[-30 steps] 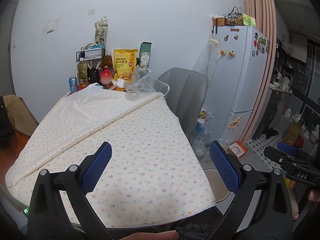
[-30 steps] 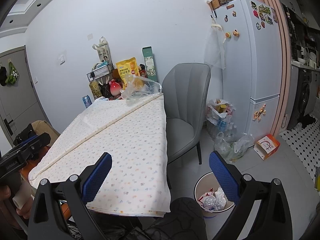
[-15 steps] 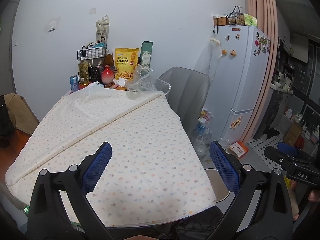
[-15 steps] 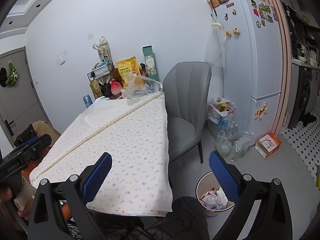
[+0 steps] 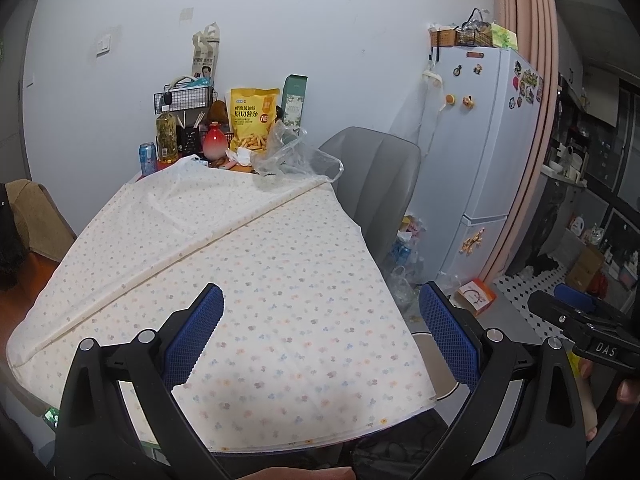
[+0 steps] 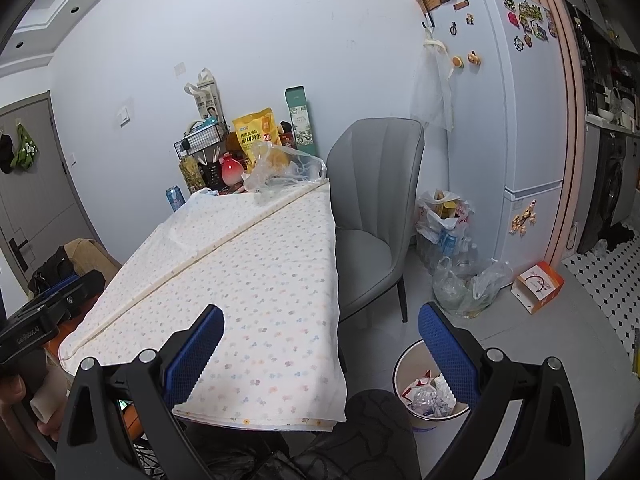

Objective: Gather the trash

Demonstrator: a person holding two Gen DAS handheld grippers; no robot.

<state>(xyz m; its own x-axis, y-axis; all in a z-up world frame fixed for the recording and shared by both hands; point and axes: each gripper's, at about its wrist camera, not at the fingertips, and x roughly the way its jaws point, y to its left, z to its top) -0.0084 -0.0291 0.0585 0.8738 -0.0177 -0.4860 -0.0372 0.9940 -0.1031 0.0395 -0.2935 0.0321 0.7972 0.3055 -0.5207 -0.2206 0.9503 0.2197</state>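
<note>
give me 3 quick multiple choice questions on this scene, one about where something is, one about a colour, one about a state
1. Where is the trash bin?
A. on the floor by the table's near corner
B. on the chair
C. on the fridge

2. What colour is the snack bag?
A. green
B. yellow
C. black

3. How are the right gripper fingers?
A. shut on a can
B. shut on cloth
C. open, holding nothing

Answers:
1 A, it stands on the floor below the tablecloth edge.
2 B, yellow with printed fries.
3 C, the blue pads are wide apart.
</note>
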